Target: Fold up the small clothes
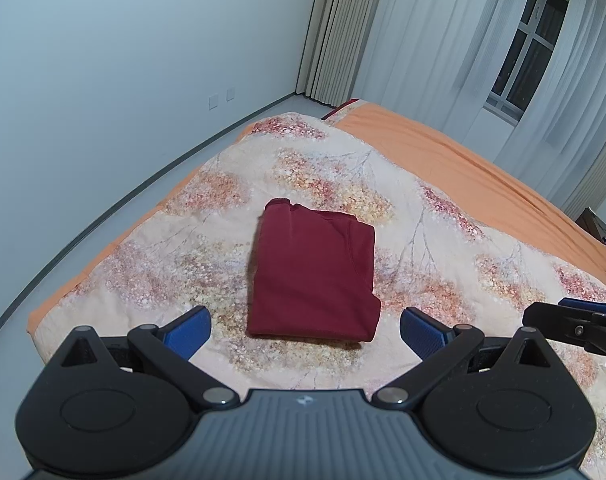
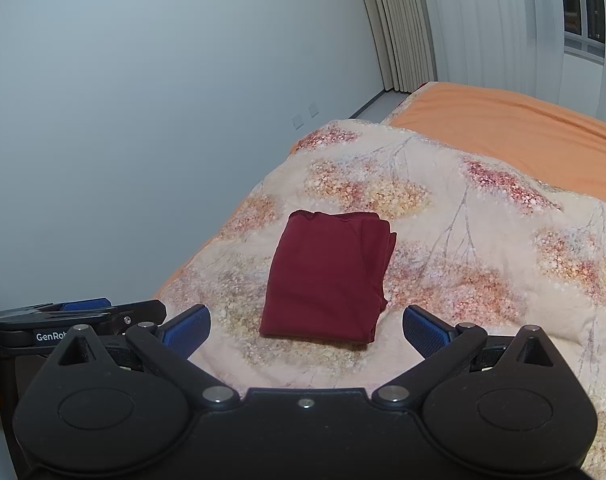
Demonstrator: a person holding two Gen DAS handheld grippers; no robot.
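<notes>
1. Dark red knit garment (image 1: 313, 276), folded into a compact rectangle of several layers; the stacked edges show on its right side in the right wrist view (image 2: 327, 276). It lies flat on the floral quilt (image 1: 443, 240), roughly midway across it and just ahead of both grippers, touching neither.
2. Floral quilt, cream ground with pink and orange blossom sprays and grey branches, lightly creased; spread over the near part of the bed (image 2: 483, 208).
3. Orange bed sheet (image 1: 443, 152), bare beyond the quilt's far edge and showing as a narrow strip along the quilt's left side (image 2: 523, 128).
4. Left gripper (image 1: 305, 332), black frame with blue finger pads (image 1: 189, 330); fingers spread wide apart, holding nothing, with the garment's near edge lying between and slightly beyond the tips. Seen side-on at the left margin of the right wrist view (image 2: 83, 314).
5. Right gripper (image 2: 307, 330), same build; fingers likewise released and empty, blue pads (image 2: 425, 330) flanking the garment's near edge. Its tip appears at the right margin of the left wrist view (image 1: 575, 320).
6. Plain pale wall (image 1: 123, 80) with two socket plates (image 1: 221, 98) low down.
7. White curtains (image 1: 443, 40) along the far side, a window (image 1: 531, 48) behind them.
</notes>
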